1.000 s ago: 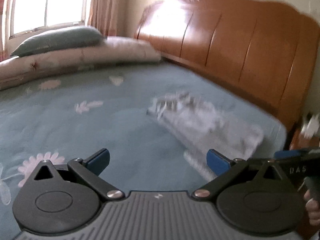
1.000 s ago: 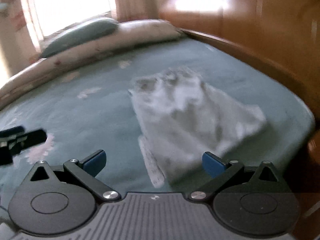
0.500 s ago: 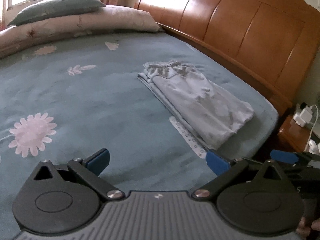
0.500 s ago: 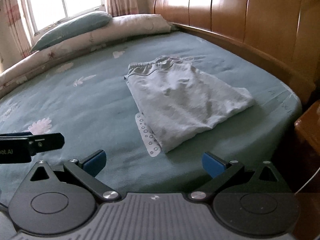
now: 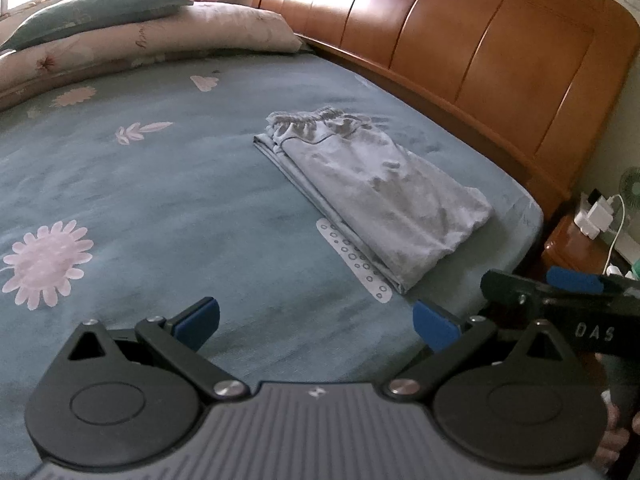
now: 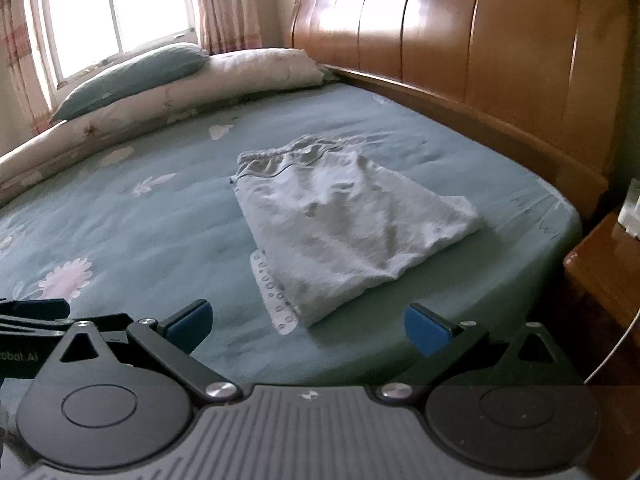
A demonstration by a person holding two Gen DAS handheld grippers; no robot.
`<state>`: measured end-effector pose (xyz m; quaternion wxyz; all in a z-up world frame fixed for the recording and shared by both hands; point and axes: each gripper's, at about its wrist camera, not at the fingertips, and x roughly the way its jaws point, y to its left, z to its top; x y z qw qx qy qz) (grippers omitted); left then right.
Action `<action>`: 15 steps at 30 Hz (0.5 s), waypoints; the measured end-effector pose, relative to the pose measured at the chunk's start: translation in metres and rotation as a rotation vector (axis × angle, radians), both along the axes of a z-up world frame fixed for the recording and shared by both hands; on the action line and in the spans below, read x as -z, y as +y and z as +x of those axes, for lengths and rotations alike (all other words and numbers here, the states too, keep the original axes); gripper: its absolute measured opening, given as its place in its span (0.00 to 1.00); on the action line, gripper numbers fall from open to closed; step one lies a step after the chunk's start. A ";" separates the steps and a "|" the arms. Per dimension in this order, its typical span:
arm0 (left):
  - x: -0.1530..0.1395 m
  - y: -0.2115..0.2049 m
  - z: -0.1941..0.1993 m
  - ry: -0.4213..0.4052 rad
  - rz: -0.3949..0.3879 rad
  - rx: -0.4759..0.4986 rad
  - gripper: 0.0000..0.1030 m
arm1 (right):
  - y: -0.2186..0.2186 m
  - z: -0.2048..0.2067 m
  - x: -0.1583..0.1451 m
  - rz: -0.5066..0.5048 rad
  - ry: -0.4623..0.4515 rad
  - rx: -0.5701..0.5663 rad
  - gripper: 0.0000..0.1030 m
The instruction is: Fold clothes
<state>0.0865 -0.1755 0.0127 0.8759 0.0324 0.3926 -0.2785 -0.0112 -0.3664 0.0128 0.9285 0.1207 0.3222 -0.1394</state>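
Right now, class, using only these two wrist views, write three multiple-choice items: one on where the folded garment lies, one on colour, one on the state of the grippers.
1. Where does the folded garment lie?
A. on the pillows
B. on the bedsheet, near the headboard side
C. on the nightstand

2. What colour is the bedsheet?
A. blue-green with pale flowers
B. plain white
C. red striped

3. How do the left gripper and right gripper stand?
A. both shut on cloth
B. one open, one shut
C. both open, holding nothing

Answers: 1 B, the garment rests flat on the sheet beside the wooden headboard; 2 A, flower prints show on a teal ground; 3 C, each pair of blue pads stands wide apart, nothing between.
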 end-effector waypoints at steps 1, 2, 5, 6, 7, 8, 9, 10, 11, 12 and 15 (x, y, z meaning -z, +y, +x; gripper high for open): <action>0.001 -0.001 0.001 0.003 0.004 0.003 0.99 | -0.002 0.000 0.000 -0.001 -0.001 0.005 1.00; 0.003 -0.003 0.001 0.008 0.010 0.007 0.99 | -0.004 0.000 0.000 -0.002 -0.001 0.011 1.00; 0.008 -0.013 0.004 0.024 0.026 0.020 0.99 | -0.011 0.001 -0.001 -0.002 -0.002 0.027 1.00; 0.009 -0.017 0.005 0.028 0.029 0.029 0.99 | -0.014 0.001 -0.001 -0.005 -0.003 0.033 1.00; 0.011 -0.022 0.005 0.031 0.033 0.037 0.99 | -0.017 0.001 -0.002 -0.008 -0.005 0.040 1.00; 0.012 -0.028 0.006 0.031 0.038 0.047 0.99 | -0.020 0.001 -0.003 -0.011 -0.006 0.050 1.00; 0.013 -0.033 0.007 0.031 0.044 0.058 0.99 | -0.025 0.002 -0.004 -0.011 -0.006 0.058 1.00; 0.014 -0.039 0.008 0.032 0.049 0.069 0.99 | -0.029 0.002 -0.004 -0.012 -0.004 0.066 1.00; 0.015 -0.045 0.009 0.033 0.054 0.080 0.99 | -0.033 0.002 -0.005 -0.013 -0.001 0.073 1.00; 0.016 -0.051 0.010 0.033 0.057 0.092 0.99 | -0.038 0.003 -0.005 -0.015 0.002 0.080 1.00; 0.019 -0.066 0.015 0.039 0.063 0.116 0.99 | -0.048 0.004 -0.004 -0.024 0.006 0.101 1.00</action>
